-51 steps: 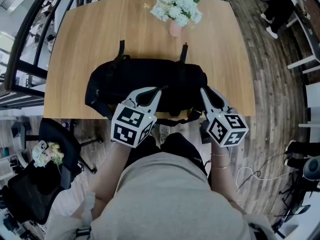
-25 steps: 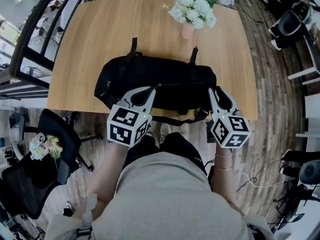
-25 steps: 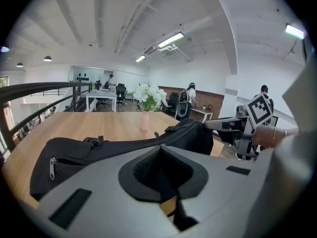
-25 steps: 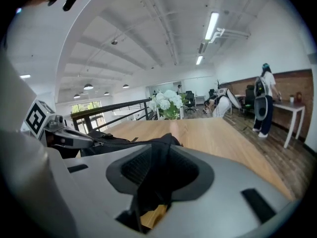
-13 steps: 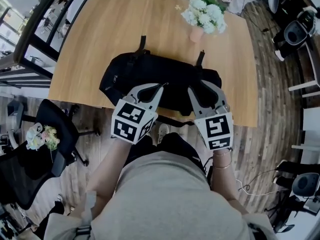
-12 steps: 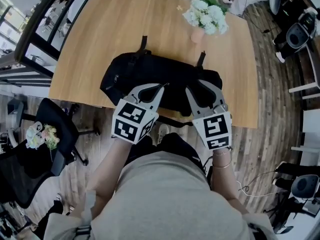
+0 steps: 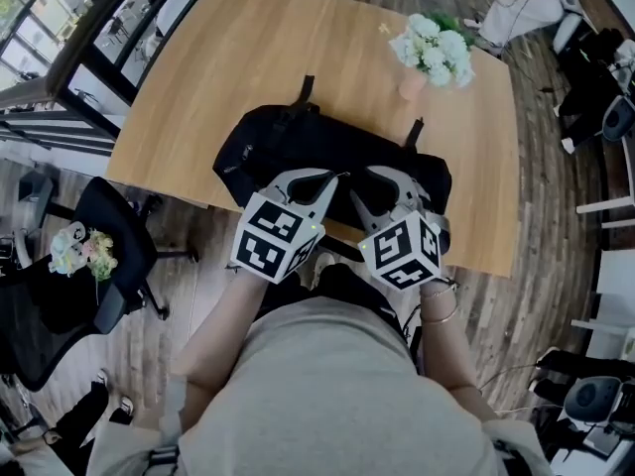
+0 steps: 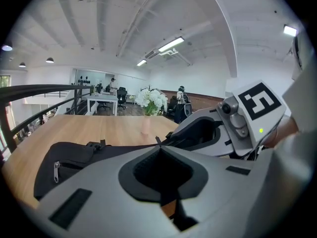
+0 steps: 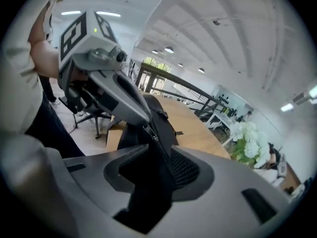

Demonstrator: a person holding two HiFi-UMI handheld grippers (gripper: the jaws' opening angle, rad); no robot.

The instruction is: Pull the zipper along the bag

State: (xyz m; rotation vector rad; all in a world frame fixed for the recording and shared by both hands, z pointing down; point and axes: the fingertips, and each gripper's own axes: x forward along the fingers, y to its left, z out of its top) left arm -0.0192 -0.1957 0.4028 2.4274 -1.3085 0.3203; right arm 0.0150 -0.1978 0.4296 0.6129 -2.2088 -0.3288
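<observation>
Sitting on the wooden table (image 7: pixel 218 58) close to its near edge, the black bag (image 7: pixel 288 152) lies long side toward the person. Two strap ends (image 7: pixel 306 89) stick out at its 12 o'clock side.

Left gripper (image 7: pixel 334 177): jaws fully together, tip touching the bag's top near the middle. There's a small dark tab right at the tip, but I can't tell if it's the zipper pull or whether it's pinched.

Right gripper (image 7: pixel 385 178): just beside the left one, at its 3 o'clock, over the bag's right half. Jaws stand wide apart and have just been opening. Black bag fabric shows between them, but the pads aren't pressing on it, so it holds nothing.

Side-pocket zipper (image 8: pixel 56 171) with a metal pull shows at the bag's 9 o'clock end in the left gripper view.

Vase of white flowers (image 7: pixel 434 53) stands at 1 o'clock from the bag, well apart from it. Black office chair (image 7: pixel 99 266) is on the floor at 8 o'clock, off the table.
</observation>
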